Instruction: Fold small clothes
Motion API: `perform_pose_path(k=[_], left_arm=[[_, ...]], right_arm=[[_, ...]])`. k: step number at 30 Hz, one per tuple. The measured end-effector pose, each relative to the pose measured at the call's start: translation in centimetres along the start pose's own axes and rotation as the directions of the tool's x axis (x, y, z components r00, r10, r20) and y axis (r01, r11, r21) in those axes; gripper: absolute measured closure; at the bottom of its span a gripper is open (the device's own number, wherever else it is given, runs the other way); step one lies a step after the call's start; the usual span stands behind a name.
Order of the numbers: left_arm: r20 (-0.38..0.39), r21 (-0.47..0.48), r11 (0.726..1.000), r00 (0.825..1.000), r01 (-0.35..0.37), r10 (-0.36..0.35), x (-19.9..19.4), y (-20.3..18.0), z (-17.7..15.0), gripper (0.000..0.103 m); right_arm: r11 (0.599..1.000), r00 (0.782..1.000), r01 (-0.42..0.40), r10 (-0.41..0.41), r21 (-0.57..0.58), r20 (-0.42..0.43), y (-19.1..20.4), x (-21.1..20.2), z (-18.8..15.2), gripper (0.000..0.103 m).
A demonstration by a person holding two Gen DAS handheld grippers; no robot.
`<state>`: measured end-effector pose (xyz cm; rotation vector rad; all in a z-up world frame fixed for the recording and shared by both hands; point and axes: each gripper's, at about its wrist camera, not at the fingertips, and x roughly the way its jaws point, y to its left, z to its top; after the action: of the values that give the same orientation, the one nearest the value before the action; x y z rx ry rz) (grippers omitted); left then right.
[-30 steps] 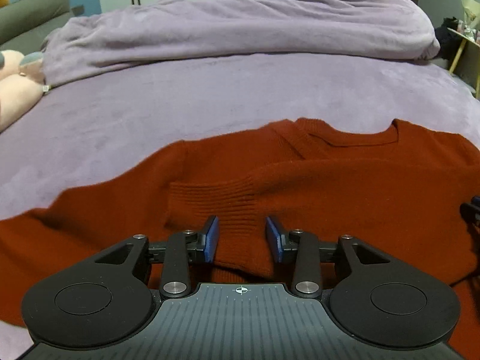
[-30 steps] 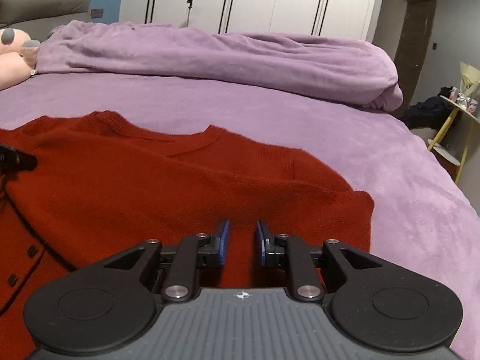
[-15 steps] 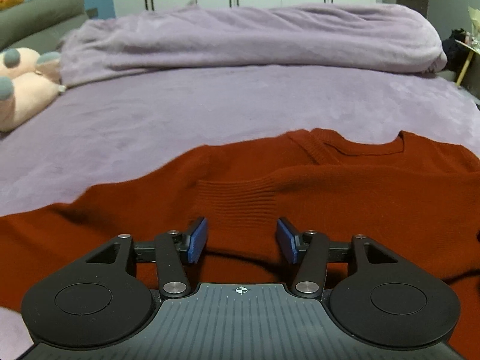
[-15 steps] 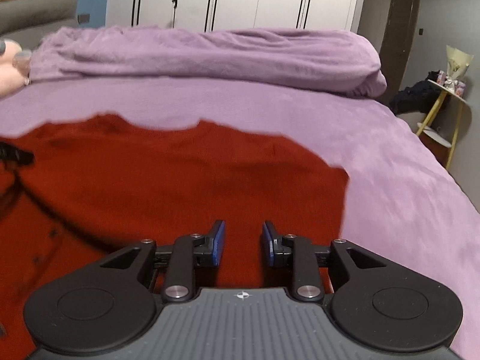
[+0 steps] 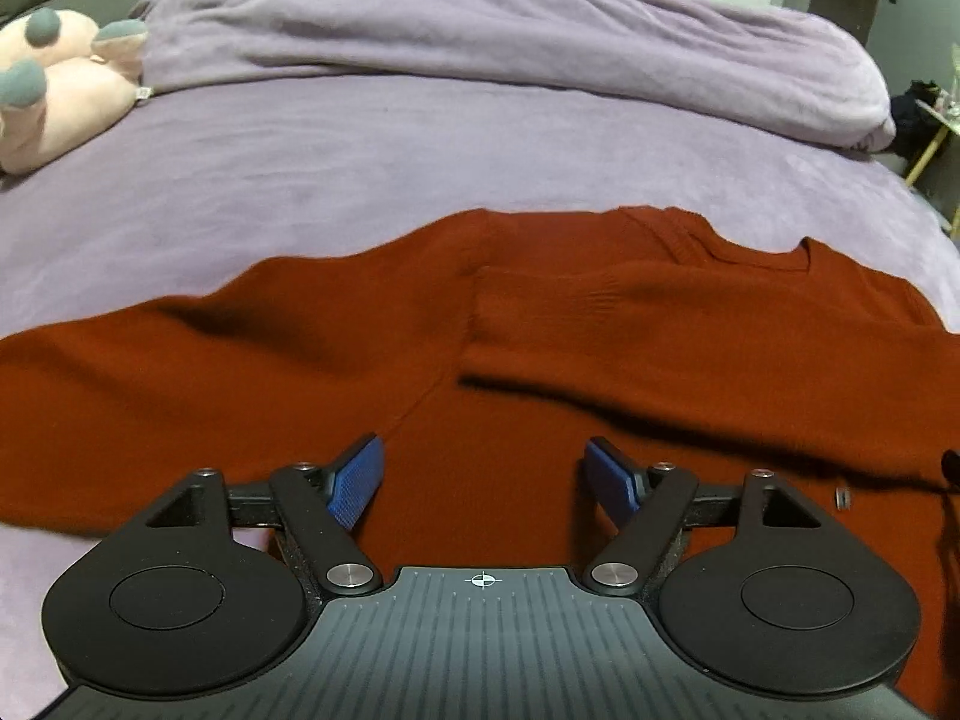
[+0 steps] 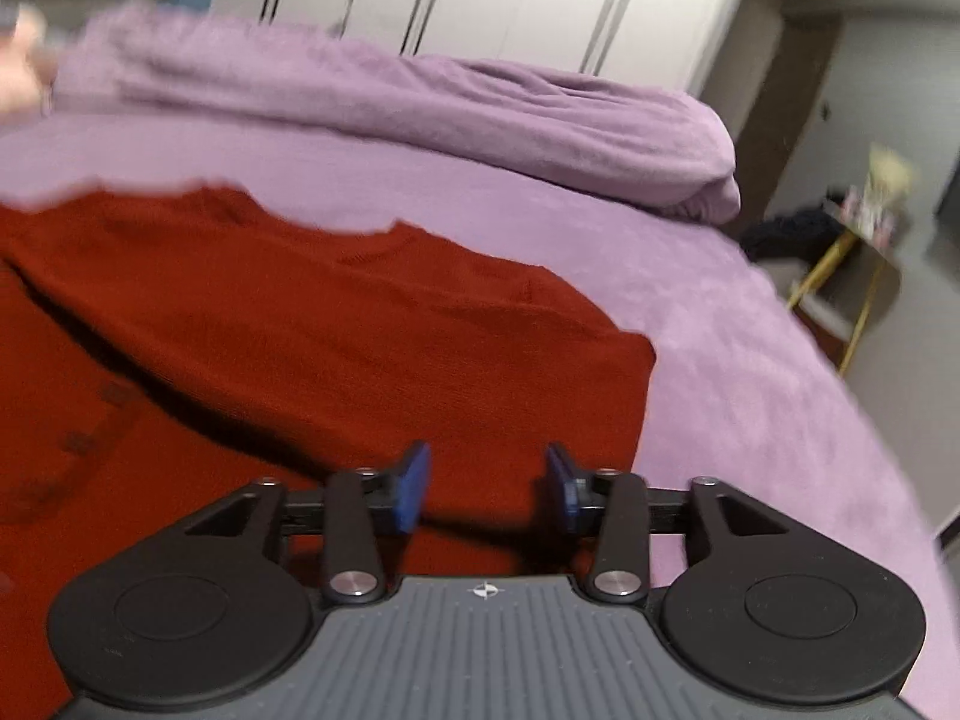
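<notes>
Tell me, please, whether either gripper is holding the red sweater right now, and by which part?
Nothing is held. The left gripper and right gripper are both opening, empty, above the red sweater.

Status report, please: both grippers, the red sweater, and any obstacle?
Left gripper and right gripper empty, jaws opening. Rust-red knitted sweater lies on purple bedspread, one sleeve folded across. Nothing in the way.

A red cardigan [image 6: 312,324] is seen spread on a purple bed [image 6: 720,360], one sleeve folded across its body, while the right tongs [image 6: 487,483] are held above its near edge, their blue-padded jaws opening with nothing gripped between them.
</notes>
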<state>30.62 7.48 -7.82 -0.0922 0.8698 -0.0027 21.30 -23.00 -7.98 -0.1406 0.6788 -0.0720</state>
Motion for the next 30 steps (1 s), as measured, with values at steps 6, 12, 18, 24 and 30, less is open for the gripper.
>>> perform_pose_path(k=[6,12,18,24,30], left_arm=[[0.035,-0.248,0.969,0.999,0.001,0.008,-4.2,9.2,-3.8,0.022],[0.025,-0.508,0.847,0.981,-0.154,0.194,-6.5,21.1,-6.9,0.026],[0.151,-0.778,0.628,0.977,0.022,0.152,-7.0,31.5,-8.8,0.043],[0.243,-0.895,0.405,0.965,0.185,0.096,-5.3,36.5,-10.0,0.07],[0.295,-0.919,0.29,0.954,0.268,0.052,-4.1,38.6,-11.6,0.094]], right_arm=[[0.966,0.983,-0.165,0.177,0.196,-0.041,0.6,-4.8,-4.3,0.052],[0.966,0.985,-0.153,0.166,0.208,-0.045,0.7,-5.3,-5.5,0.048],[0.96,0.988,-0.127,0.144,0.249,-0.048,1.3,-5.1,-5.3,0.046],[0.968,0.993,-0.095,0.109,0.231,-0.048,2.1,-5.2,-5.4,0.046],[0.975,0.995,-0.081,0.09,0.207,-0.035,2.7,-5.2,-5.7,0.046]])
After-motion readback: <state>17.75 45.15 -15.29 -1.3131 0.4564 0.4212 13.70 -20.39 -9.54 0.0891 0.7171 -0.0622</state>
